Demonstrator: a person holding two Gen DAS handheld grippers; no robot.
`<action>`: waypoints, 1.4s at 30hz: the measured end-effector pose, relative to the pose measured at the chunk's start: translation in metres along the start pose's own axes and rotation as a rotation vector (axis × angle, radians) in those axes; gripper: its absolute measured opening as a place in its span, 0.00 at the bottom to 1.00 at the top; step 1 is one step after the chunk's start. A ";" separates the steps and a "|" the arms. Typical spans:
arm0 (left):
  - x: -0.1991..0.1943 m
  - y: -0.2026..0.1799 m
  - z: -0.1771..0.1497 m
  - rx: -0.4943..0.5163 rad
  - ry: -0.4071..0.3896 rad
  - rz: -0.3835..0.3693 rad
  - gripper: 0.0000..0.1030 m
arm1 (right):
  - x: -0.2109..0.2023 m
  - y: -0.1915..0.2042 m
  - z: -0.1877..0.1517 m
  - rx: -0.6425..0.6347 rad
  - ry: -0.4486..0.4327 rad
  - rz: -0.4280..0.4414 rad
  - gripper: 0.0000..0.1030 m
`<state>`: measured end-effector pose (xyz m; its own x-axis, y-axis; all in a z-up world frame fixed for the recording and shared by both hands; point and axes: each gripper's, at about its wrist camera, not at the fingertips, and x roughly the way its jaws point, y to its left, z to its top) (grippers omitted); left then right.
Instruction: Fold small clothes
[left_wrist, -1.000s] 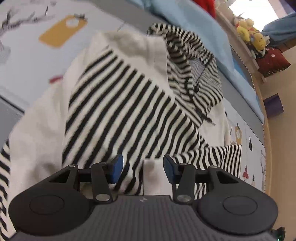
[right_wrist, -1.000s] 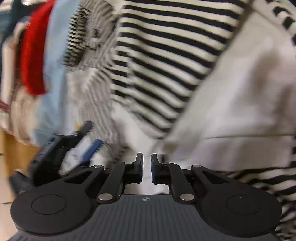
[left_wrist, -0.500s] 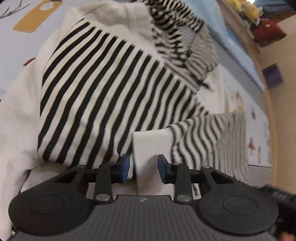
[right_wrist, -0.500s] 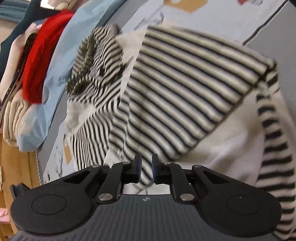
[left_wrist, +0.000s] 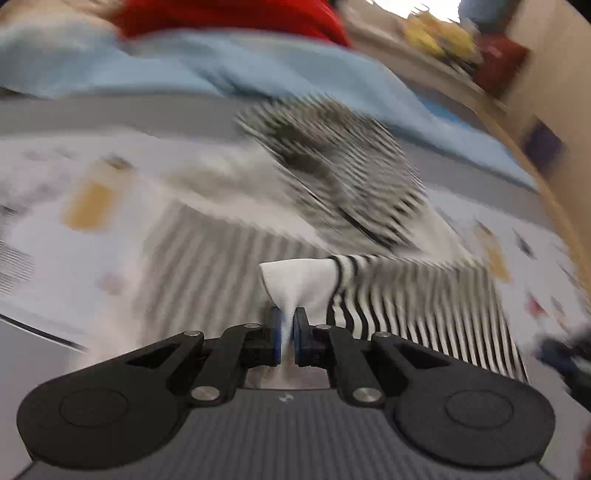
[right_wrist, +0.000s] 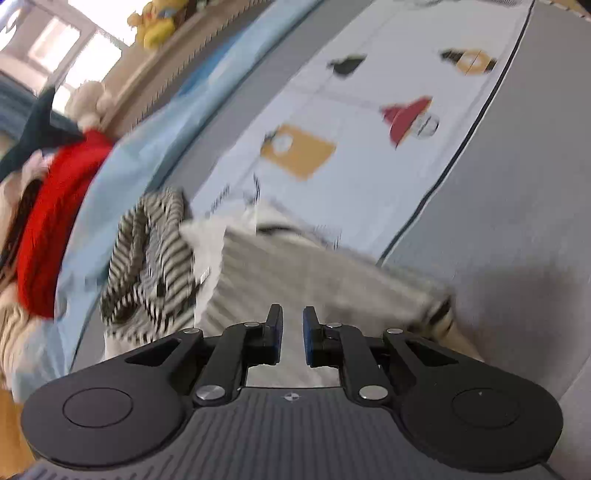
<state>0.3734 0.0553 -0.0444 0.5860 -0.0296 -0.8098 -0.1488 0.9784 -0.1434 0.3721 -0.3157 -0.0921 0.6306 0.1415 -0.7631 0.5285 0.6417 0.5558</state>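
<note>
the left tongs (left_wrist: 287, 328) pinch a white cuff (left_wrist: 295, 280) of the striped top (left_wrist: 406, 306), which lies spread on the printed bed cover (right_wrist: 369, 110). the right tongs (right_wrist: 293, 332) stand nearly pressed together, and whether cloth is between them i cannot tell. folding looks barely begun: sleeves and body remain.

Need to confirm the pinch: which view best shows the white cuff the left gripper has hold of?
The left wrist view: the white cuff bunches sharply between the shut left gripper. The right wrist view shows only the blurred striped garment; that cuff cannot be made out there.
</note>
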 end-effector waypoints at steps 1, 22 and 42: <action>-0.001 0.012 0.004 -0.031 -0.013 0.063 0.06 | -0.002 -0.001 0.001 0.009 -0.017 -0.001 0.12; 0.033 0.066 -0.002 -0.295 0.197 -0.009 0.37 | 0.028 -0.028 -0.014 0.116 0.097 -0.183 0.17; 0.032 0.054 -0.001 -0.260 0.184 -0.018 0.38 | 0.026 -0.031 -0.053 0.261 0.160 -0.117 0.17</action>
<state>0.3835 0.1070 -0.0788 0.4401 -0.1063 -0.8916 -0.3523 0.8929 -0.2803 0.3417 -0.2922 -0.1468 0.4705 0.2086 -0.8574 0.7330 0.4486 0.5114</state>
